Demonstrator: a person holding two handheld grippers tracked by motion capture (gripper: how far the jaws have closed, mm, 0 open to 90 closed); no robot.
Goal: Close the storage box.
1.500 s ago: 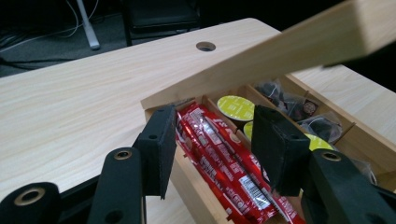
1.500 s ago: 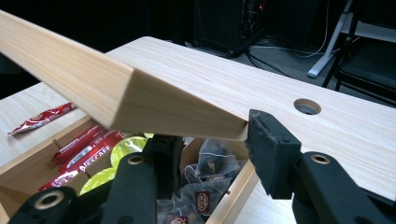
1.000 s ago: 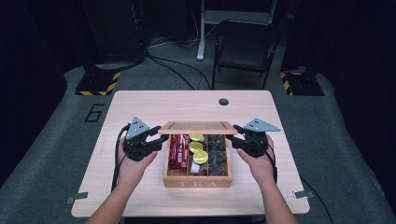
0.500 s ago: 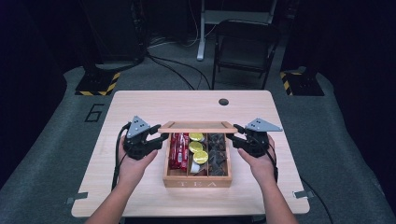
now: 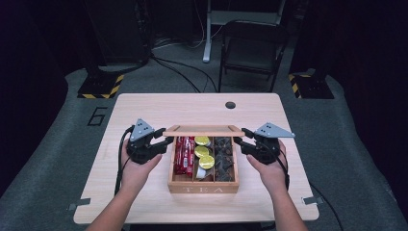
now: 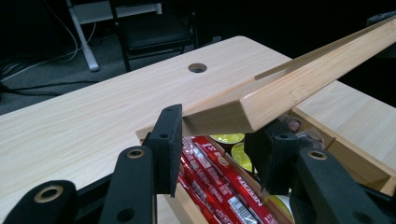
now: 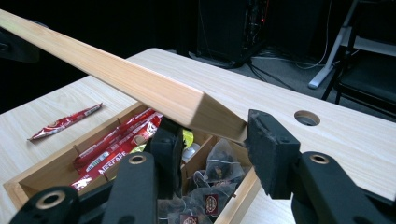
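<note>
Two grippers, left (image 5: 161,143) and right (image 5: 243,138), fingers clamped on the lid (image 5: 203,131) ends, hold it unmoved above the tea box (image 5: 203,187), not yet set down.

So the tea box (image 5: 203,182) sits mid-desk (image 5: 144,106), near the front edge, with three compartments: stick packets (image 5: 184,154) in the left one, round pods (image 5: 204,155) in the middle, tea bags (image 5: 224,160) on the right. The lid (image 5: 203,130) is over the box's back end, left gripper (image 5: 162,143) at its left end, right gripper (image 5: 240,143) at its right. A cable hole (image 5: 230,104) lies behind the box, a chair (image 5: 252,48) beyond the desk.
</note>
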